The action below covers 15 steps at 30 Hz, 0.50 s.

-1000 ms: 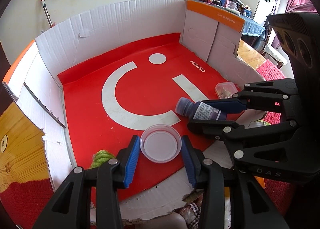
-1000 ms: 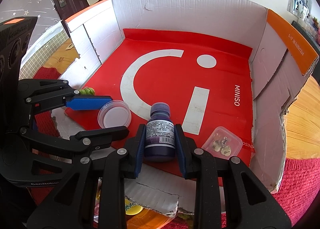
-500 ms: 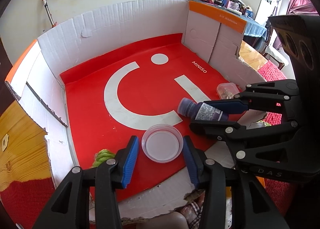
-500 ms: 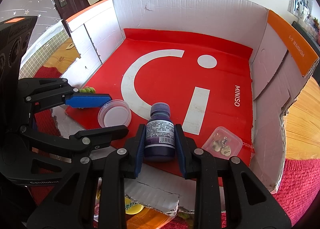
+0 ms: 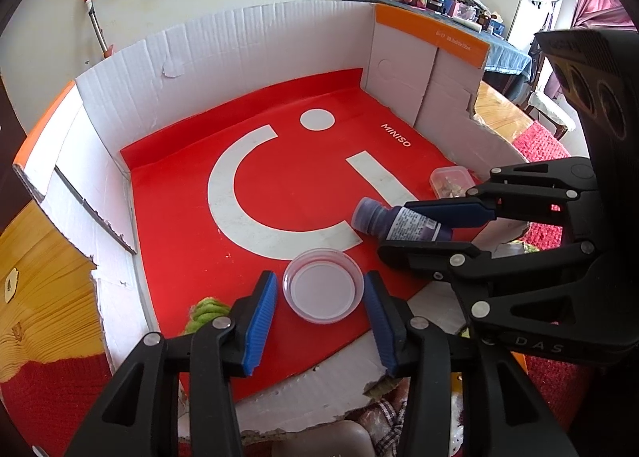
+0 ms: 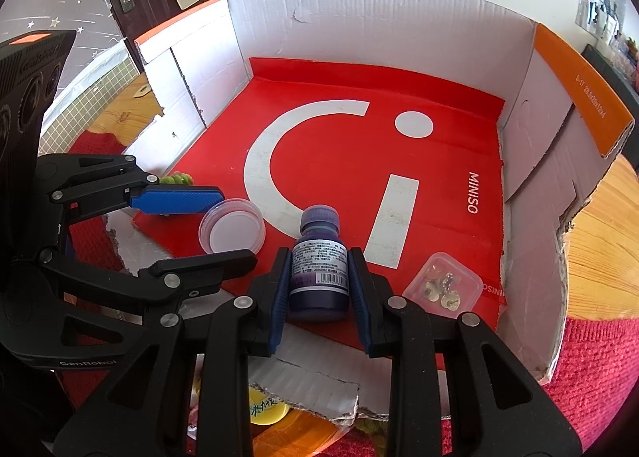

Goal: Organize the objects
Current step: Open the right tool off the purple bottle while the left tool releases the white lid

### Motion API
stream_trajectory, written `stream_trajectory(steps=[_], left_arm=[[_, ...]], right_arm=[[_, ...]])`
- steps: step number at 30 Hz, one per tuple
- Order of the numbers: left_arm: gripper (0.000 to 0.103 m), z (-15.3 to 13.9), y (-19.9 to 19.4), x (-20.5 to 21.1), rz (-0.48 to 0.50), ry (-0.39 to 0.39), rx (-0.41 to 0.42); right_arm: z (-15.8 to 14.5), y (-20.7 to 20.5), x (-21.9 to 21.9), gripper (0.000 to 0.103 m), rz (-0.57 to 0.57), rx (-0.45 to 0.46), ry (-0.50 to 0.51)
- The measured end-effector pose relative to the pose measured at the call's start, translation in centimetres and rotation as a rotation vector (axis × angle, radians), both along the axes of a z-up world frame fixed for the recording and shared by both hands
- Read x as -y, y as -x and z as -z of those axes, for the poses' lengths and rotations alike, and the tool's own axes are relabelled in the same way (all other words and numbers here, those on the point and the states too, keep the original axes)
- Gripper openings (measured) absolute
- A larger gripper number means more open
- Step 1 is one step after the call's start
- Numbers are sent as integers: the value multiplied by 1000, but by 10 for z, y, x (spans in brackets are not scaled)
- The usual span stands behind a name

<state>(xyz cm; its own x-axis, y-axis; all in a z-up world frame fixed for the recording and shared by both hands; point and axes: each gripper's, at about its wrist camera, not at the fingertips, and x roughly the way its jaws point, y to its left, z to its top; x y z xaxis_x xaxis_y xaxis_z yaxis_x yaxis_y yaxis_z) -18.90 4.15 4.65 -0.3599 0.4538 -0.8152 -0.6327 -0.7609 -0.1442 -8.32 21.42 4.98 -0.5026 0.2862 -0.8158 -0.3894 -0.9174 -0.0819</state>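
Observation:
A round clear plastic container (image 5: 322,286) lies on the red floor of the cardboard box (image 5: 255,53), between the blue pads of my left gripper (image 5: 319,299); the jaws stand open with small gaps on both sides. It also shows in the right wrist view (image 6: 232,230). My right gripper (image 6: 318,279) is shut on a purple bottle (image 6: 318,269) with a white label, lying flat on the red floor, cap pointing into the box. The bottle also shows in the left wrist view (image 5: 395,220).
A small clear box of trinkets (image 6: 442,288) lies right of the bottle near the box's torn right wall (image 6: 531,289). A green knitted thing (image 5: 205,311) sits at the front left corner. Red cloth (image 6: 591,369) and wooden table (image 5: 36,277) surround the box.
The left gripper has edged slightly back and its view shifted a little; the jaws stay around the round container. The right gripper and bottle have not moved.

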Motion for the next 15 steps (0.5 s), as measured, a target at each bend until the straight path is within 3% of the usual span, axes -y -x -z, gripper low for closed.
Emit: stream_trajectory(steps=[15], left_arm=[[51, -7, -8, 1, -5, -6, -21]], right_arm=[[-6, 0, 6, 27, -24, -2, -31]])
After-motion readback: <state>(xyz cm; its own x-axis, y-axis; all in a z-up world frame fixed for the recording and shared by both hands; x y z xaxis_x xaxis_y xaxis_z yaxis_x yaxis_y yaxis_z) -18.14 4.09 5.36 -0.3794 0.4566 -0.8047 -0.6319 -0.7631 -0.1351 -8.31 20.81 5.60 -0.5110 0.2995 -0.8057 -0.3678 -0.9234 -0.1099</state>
